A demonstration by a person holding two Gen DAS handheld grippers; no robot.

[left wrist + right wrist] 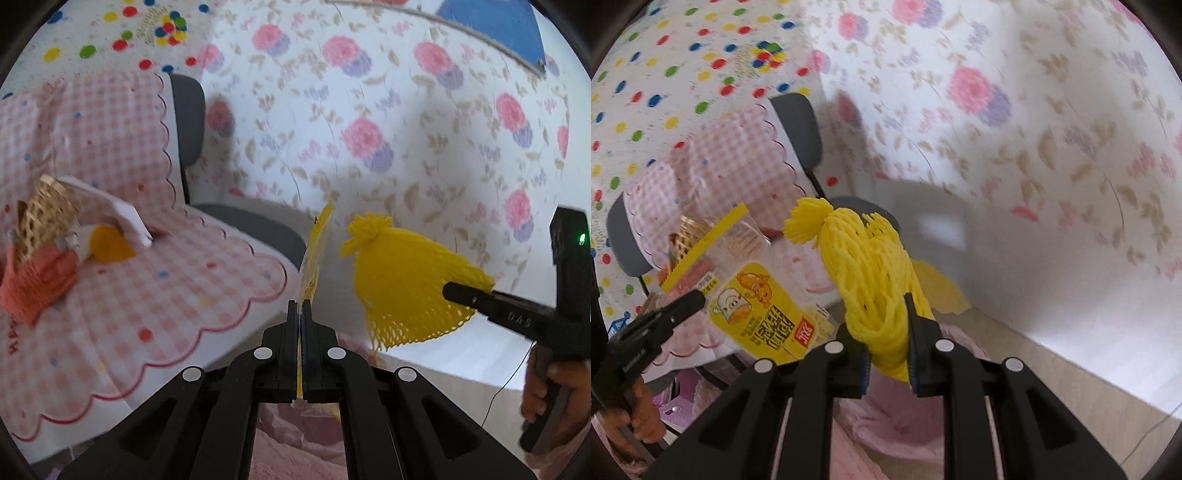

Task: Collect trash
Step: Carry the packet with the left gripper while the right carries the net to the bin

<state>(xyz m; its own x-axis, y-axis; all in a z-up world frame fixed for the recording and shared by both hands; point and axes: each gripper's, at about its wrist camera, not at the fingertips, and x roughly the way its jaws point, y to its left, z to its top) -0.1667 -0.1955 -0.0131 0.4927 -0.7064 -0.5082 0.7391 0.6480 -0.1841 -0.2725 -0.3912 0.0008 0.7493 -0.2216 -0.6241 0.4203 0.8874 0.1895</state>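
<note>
My left gripper (pixel 300 308) is shut on a yellow and clear snack wrapper (pixel 314 258), seen edge-on here and flat in the right wrist view (pixel 757 306). My right gripper (pixel 886 306) is shut on a yellow foam fruit net (pixel 871 266); the net also shows in the left wrist view (pixel 402 284), held by the right gripper's fingers (pixel 480 299). Both are held in the air over a pink bag (pixel 905 417) below. More trash lies on the chair's pink checked cloth (pixel 147 288): an orange net (pixel 37 284), a gold net (pixel 44 214) and a white carton (pixel 122 218).
A grey chair (pixel 188 122) holds the checked cloth. A floral sheet (pixel 369 129) hangs behind, a dotted sheet (pixel 665 74) to the left. Wooden floor (pixel 1052 387) lies at lower right. A thin cable (pixel 509 384) hangs by the right hand.
</note>
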